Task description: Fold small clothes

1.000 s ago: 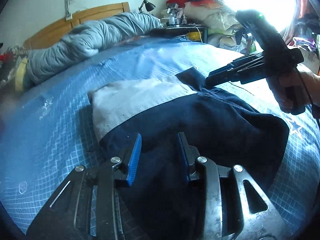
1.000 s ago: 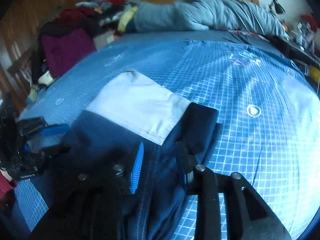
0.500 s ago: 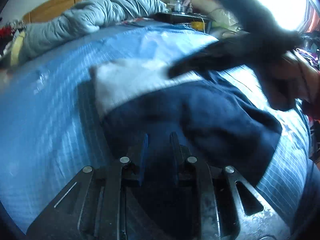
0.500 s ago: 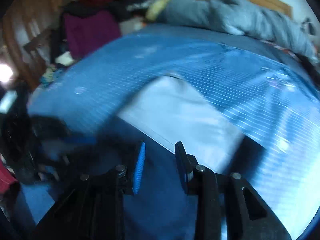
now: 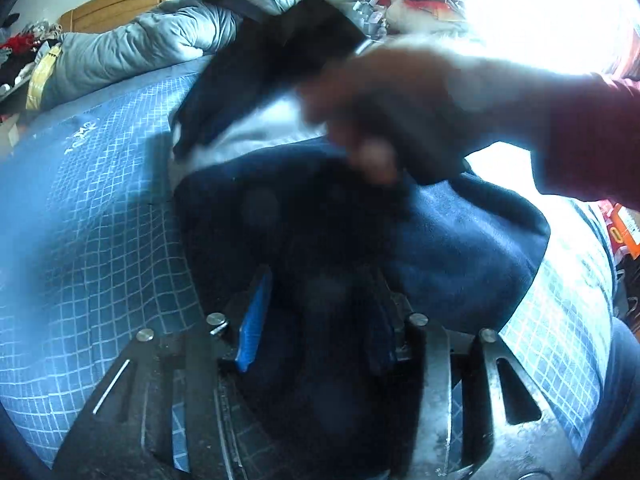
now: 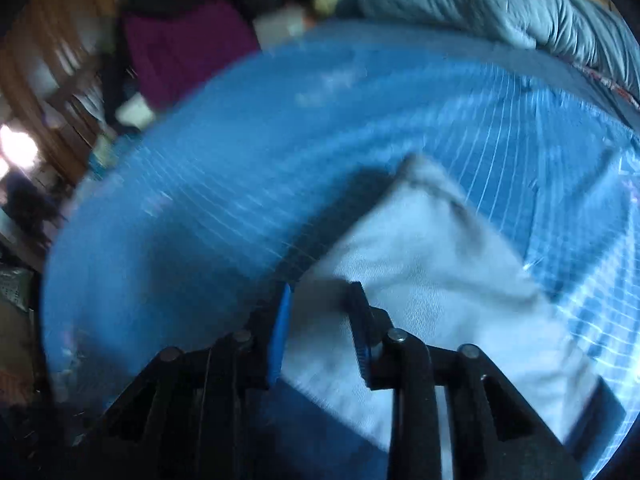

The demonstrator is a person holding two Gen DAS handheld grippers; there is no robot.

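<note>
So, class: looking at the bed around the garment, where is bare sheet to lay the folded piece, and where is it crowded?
Bare blue checked sheet lies left of the navy-and-white garment, up to the rolled grey duvet. It is crowded over the garment itself, where the right gripper crosses above the white panel and the left gripper hovers over the navy part.

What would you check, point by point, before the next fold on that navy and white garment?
1. Right gripper open: ok, jaws apart over the white panel.
2. Left gripper open: ok, nothing pinched.
3. Left gripper over the navy garment: ok.
4. Garment flat on the blue bedsheet: not ok, the navy part looks bunched.
5. Which edge the right gripper will take: cannot tell, motion blur.
</note>
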